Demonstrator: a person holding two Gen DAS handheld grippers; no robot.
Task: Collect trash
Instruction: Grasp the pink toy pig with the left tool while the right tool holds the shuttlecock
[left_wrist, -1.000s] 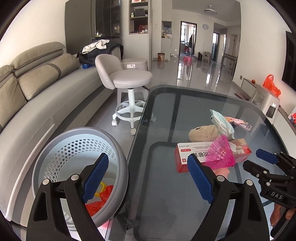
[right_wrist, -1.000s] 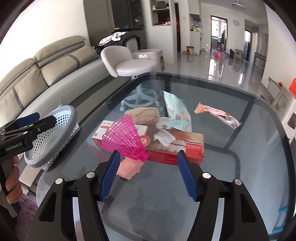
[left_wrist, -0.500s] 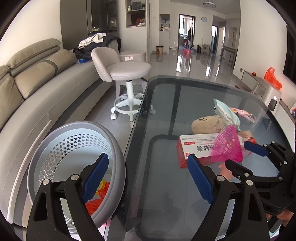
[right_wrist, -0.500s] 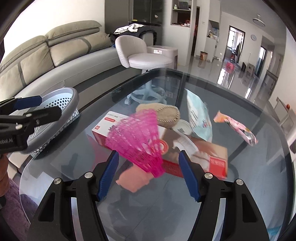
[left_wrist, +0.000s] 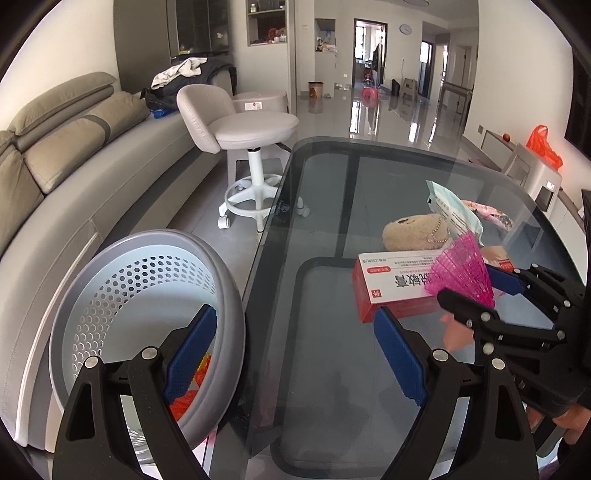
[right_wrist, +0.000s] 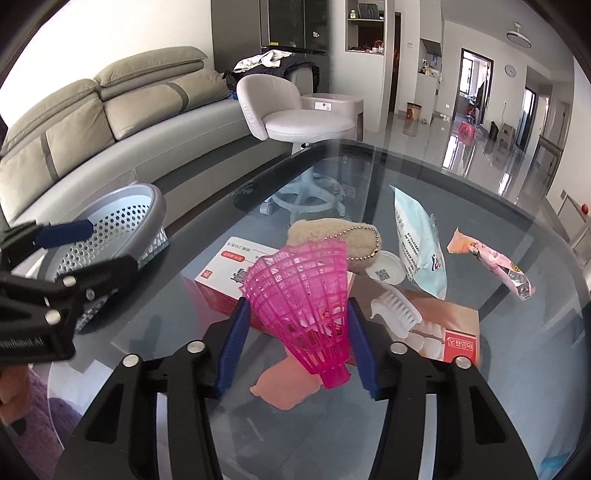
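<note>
Between right tongs (right_wrist: 297, 341), seemingly touching: pink shuttlecock (right_wrist: 303, 295); left tongs (left_wrist: 295, 356) wide.

the basket (left_wrist: 122, 295) stands on the floor left of the counter (left_wrist: 332, 369). on the counter, the shuttlecock (right_wrist: 306, 295) sits before the box (right_wrist: 229, 273), between the right hand-held gripper (right_wrist: 297, 345) fingers; the pouch (right_wrist: 332, 236) lies behind.

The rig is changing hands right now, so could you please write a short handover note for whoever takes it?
Right gripper: closed around the pink shuttlecock, which looks lifted off the glass table.
Left gripper: open, empty, between the table edge and the grey perforated bin.
Done: some red and yellow scraps already lie in the bin.
Left: drop the shuttlecock in; the red box, blue-white packet, pink wrapper and the other bits remain on the table.
</note>
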